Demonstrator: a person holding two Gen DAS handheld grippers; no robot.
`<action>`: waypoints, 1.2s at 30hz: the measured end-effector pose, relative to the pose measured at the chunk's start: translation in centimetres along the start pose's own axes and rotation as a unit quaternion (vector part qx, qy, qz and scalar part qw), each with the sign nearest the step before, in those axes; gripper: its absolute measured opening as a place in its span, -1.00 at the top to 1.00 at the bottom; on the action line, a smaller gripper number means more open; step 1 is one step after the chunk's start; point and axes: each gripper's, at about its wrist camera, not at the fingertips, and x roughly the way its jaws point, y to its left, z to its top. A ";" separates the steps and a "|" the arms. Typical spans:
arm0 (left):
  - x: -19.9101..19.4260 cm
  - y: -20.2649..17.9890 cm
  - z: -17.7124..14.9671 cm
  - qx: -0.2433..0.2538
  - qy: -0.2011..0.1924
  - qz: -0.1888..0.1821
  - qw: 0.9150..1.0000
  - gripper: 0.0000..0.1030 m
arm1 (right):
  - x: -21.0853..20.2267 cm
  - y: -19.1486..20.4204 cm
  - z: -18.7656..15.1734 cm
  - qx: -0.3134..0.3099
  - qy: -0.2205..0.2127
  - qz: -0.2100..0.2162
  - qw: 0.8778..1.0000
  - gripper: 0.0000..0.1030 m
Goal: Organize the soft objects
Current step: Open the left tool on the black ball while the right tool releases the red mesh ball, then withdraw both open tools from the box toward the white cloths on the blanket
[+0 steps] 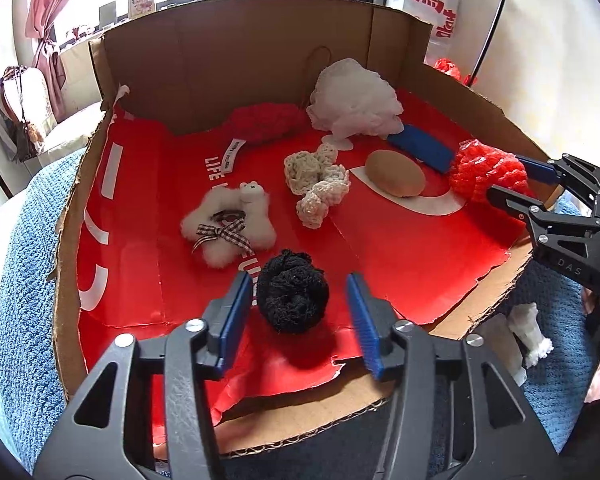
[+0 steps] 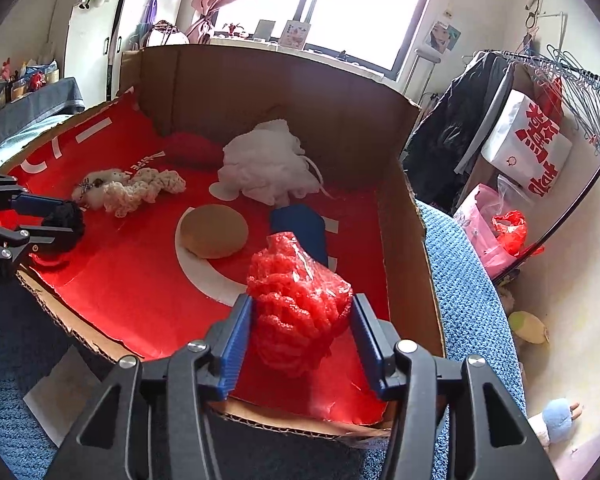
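The black yarn ball (image 1: 293, 295) lies on the red floor at the near edge of the cardboard box (image 1: 236, 48), between the blue pads of the left gripper (image 1: 300, 312); both pads stand clear of it, so this gripper is released and grasps nothing. The red mesh bundle (image 2: 298, 300), wrapped in clear film, sits near the box's near right corner between the pads of the right gripper (image 2: 300, 328); the left pad looks to touch the bundle, the right pad is just beside it, and whether the gripper is clenched on it cannot be told. Further into the box, a tan round sponge (image 1: 395, 179) rests on the white printed curve, with a blue block (image 1: 420, 146) just beside it toward the right wall. A cream crocheted piece (image 1: 316, 184) lies near the box's centre, and a white fluffy toy (image 1: 228, 228) with a checked ribbon lies to its left. A white mesh puff (image 1: 354, 100) stands against the back wall, with a dark red knitted item (image 1: 264, 122) beside it in the back left corner. The box rests on a blue textured blanket (image 1: 24, 280).
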 end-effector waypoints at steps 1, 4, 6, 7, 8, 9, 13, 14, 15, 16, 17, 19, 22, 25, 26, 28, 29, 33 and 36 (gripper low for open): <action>0.0 -0.1 0.0 0.002 -0.002 -0.002 1.000 0.06 | 0.0 0.0 0.0 0.000 0.000 0.000 1.000 -0.03; -0.1 -0.2 0.0 0.005 -0.005 -0.001 1.000 0.06 | -0.1 0.0 0.0 0.001 0.001 0.001 1.000 -0.03; -0.1 -0.2 0.1 0.003 -0.005 -0.002 1.000 0.06 | -0.1 0.0 0.0 0.002 0.002 0.003 1.000 -0.04; -0.1 -0.2 0.1 0.003 -0.004 -0.001 1.000 0.03 | -0.2 0.0 0.0 0.003 0.003 0.004 1.000 -0.05; -0.1 -0.2 0.1 0.003 -0.004 -0.001 1.000 -0.09 | -0.3 0.0 0.0 0.005 0.004 0.006 1.000 -0.06; -0.2 -0.2 0.1 0.003 -0.005 -0.002 1.000 -0.20 | -0.3 0.0 0.0 0.005 0.004 0.007 1.000 -0.07; -0.6 -0.3 0.1 0.002 -0.014 -0.004 1.000 -0.22 | -0.7 0.0 -0.1 0.010 0.002 0.011 1.000 -0.13; -0.8 -0.3 0.1 0.002 -0.017 -0.004 1.000 -0.22 | -0.9 0.0 -0.1 0.011 0.001 0.011 1.000 -0.20; -0.9 -0.3 0.1 0.002 -0.019 -0.003 1.000 -0.22 | -1.0 -0.1 -0.1 0.011 -0.001 0.011 1.000 -0.25; -1.1 -0.3 0.1 0.000 -0.020 -0.003 1.000 -0.22 | -1.2 -0.1 -0.1 0.012 -0.004 0.011 1.000 -0.26; -1.3 -0.3 0.1 -0.003 -0.023 -0.003 1.000 -0.23 | -1.4 -0.1 -0.1 0.012 -0.006 0.010 1.000 -0.27; -1.8 -0.3 0.0 -0.007 -0.027 -0.005 1.000 -0.32 | -1.8 0.0 0.0 0.013 -0.010 0.009 1.000 -0.28; -2.8 -0.2 -0.1 -0.014 -0.039 -0.001 0.999 -0.41 | -2.6 -0.2 0.1 0.019 -0.017 0.009 1.000 -0.32; -3.9 -0.2 -0.3 -0.022 -0.054 -0.002 0.998 -0.42 | -3.5 -0.3 0.1 0.025 -0.025 0.009 0.999 -0.37; -4.3 -0.2 -0.4 -0.024 -0.058 -0.002 0.998 -0.42 | -4.0 -0.4 0.1 0.028 -0.030 0.009 0.999 -0.43; -5.0 -0.3 -0.5 -0.029 -0.066 -0.001 0.997 -0.47 | -4.7 -0.5 0.1 0.033 -0.038 0.009 0.999 -0.51; -5.4 -0.3 -0.5 -0.032 -0.070 -0.002 0.997 -0.55 | -5.2 -0.6 0.1 0.036 -0.043 0.010 0.998 -0.53; -6.7 -0.9 -0.8 -0.036 -0.087 0.003 0.996 -0.61 | -6.8 -0.8 -0.1 0.048 -0.058 0.015 0.997 -0.55; -7.8 -1.4 -1.3 -0.039 -0.102 0.003 0.994 -0.61 | -7.9 -1.0 -0.5 0.058 -0.069 0.016 0.996 -0.59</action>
